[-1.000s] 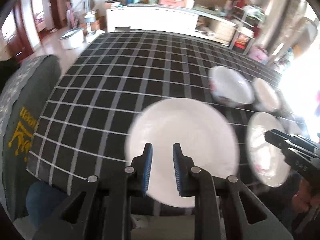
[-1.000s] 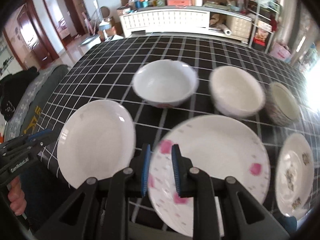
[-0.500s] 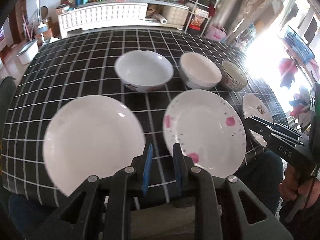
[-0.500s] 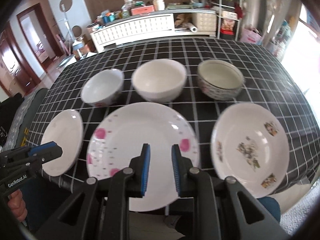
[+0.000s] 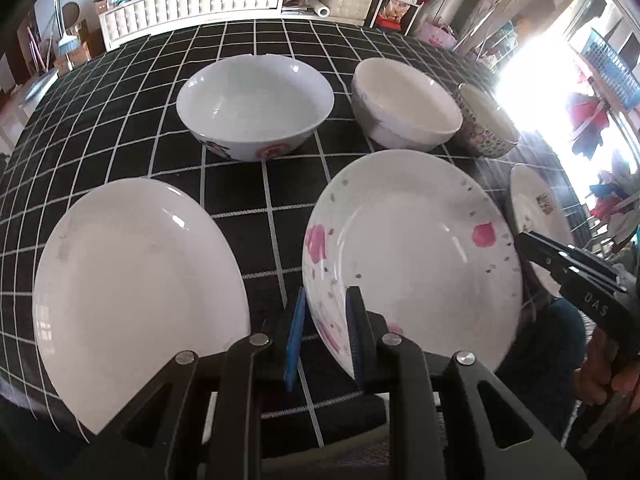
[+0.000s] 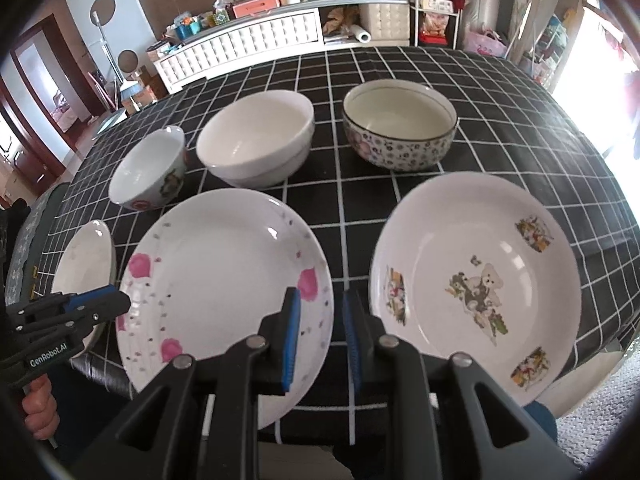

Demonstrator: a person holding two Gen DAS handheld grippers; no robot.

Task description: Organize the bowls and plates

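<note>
Black cloth with a white grid (image 5: 120,120) covers the table, and the dishes lie on it in two rows, which seems a sorted layout: bowls behind, plates in front. In the left wrist view, the plain white plate (image 5: 136,300) fills the lower left of the frame and the pink-flowered plate (image 5: 416,256) the lower right, both near the front edge of the table, where a gripper can probably reach a rim easily. Above them, the wide white bowl (image 5: 256,104) stands in the upper centre and the cream bowl (image 5: 404,104) to its right. In the right wrist view, the patterned bowl (image 6: 400,128) sits in the upper right and the bear-printed plate (image 6: 476,280) in the lower right. The left gripper (image 5: 324,336) has its jaws a little apart with nothing pressed between them; it hovers at the near left rim of the pink-flowered plate. The right gripper (image 6: 320,336) also has a narrow gap and holds nothing; it hangs over the cloth between the pink-flowered plate and the bear-printed plate. I judge that no dish is stacked yet, and that this plate is the likely first one to lift.
</note>
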